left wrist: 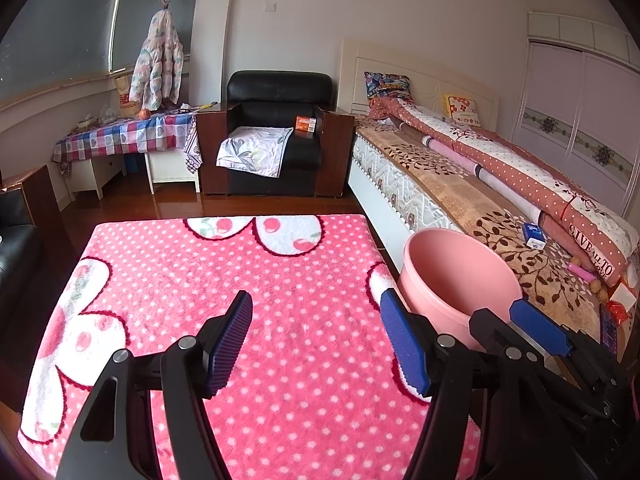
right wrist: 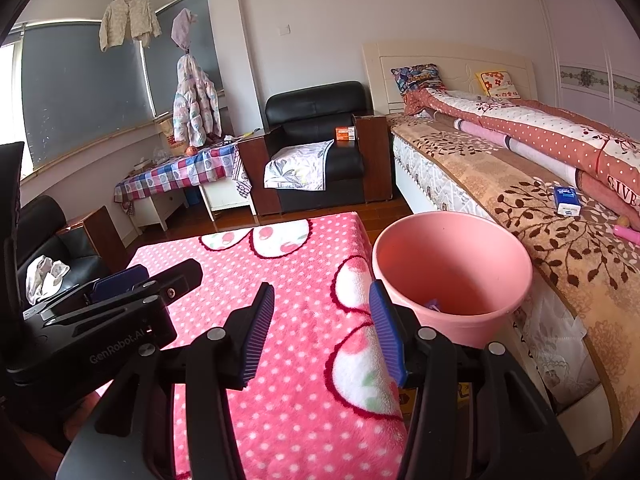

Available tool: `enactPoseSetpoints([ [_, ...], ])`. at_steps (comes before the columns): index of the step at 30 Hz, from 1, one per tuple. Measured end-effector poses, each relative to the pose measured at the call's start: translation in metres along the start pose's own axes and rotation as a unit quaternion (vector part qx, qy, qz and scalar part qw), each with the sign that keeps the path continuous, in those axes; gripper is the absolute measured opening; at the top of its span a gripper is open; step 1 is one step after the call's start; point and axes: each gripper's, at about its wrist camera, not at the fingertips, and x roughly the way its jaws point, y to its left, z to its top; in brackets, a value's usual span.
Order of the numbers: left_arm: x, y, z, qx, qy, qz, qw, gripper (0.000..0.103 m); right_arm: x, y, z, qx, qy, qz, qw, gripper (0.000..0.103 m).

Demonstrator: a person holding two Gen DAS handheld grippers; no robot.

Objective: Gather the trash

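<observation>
the right gripper (right wrist: 322, 330) is seen closest in its own view, jaws spread with nothing between them, above the pink dotted blanket (right wrist: 280, 360) that covers the surface. the left gripper (left wrist: 320, 344) is likewise held with its jaws spread and empty over the same blanket, and the two tools are seen just beside each other. the pink bin (right wrist: 452, 264) stands between the surface and the bed (right wrist: 540, 240), touching or nearly touching both; a small bluish scrap (right wrist: 432, 305) can be made out at its bottom. what looks like trash is judged to lie on the bed: a blue and white packet (right wrist: 566, 201), a pink wrapper-like piece (left wrist: 581, 271) and some nuts or shells (left wrist: 596, 284) near the quilt. several risks are judged from here. the bin could be knocked or tipped by the right gripper if it is swung toward the bed, as the rim stands right beside its jaw. the two grippers could be struck together when both are moved at once. the small round pieces could be squeezed out of the jaws and rolled into the bedding, and a fold of the bed cover could be pinched along with them. whether the packet is trash at all cannot be told.
</observation>
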Motion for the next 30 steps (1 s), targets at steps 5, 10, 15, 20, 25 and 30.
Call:
enactPoseSetpoints([
  [5,0.0002,-0.0001,-0.0001,0.000,0.000,0.000,1.0000,0.066,-0.0021,0.0013,-0.0027,0.000,0.001,0.000,1.000,0.050],
  [10,0.0002,0.0000,-0.0003,0.000,0.000,0.000,1.0000,0.066,-0.0029,0.0015,-0.0030,0.000,0.000,0.000,1.000,0.050],
  [15,0.0003,0.0001,-0.0003,0.000,0.001,0.000,1.0000,0.066,-0.0009,0.0031,-0.0050,0.000,0.002,-0.001,1.000,0.050],
  [20,0.0005,-0.0001,-0.0004,0.000,0.000,0.000,1.0000,0.065,-0.0002,0.0028,-0.0069,0.001,0.003,-0.002,1.000,0.050],
  [25,0.0005,-0.0002,-0.0003,0.000,0.001,0.000,1.0000,0.064,0.0002,0.0021,-0.0078,0.001,0.004,-0.002,1.000,0.050],
  [30,0.0009,-0.0002,-0.0002,0.001,0.001,0.000,1.0000,0.064,0.0040,-0.0004,-0.0056,0.004,0.006,-0.002,1.000,0.050],
])
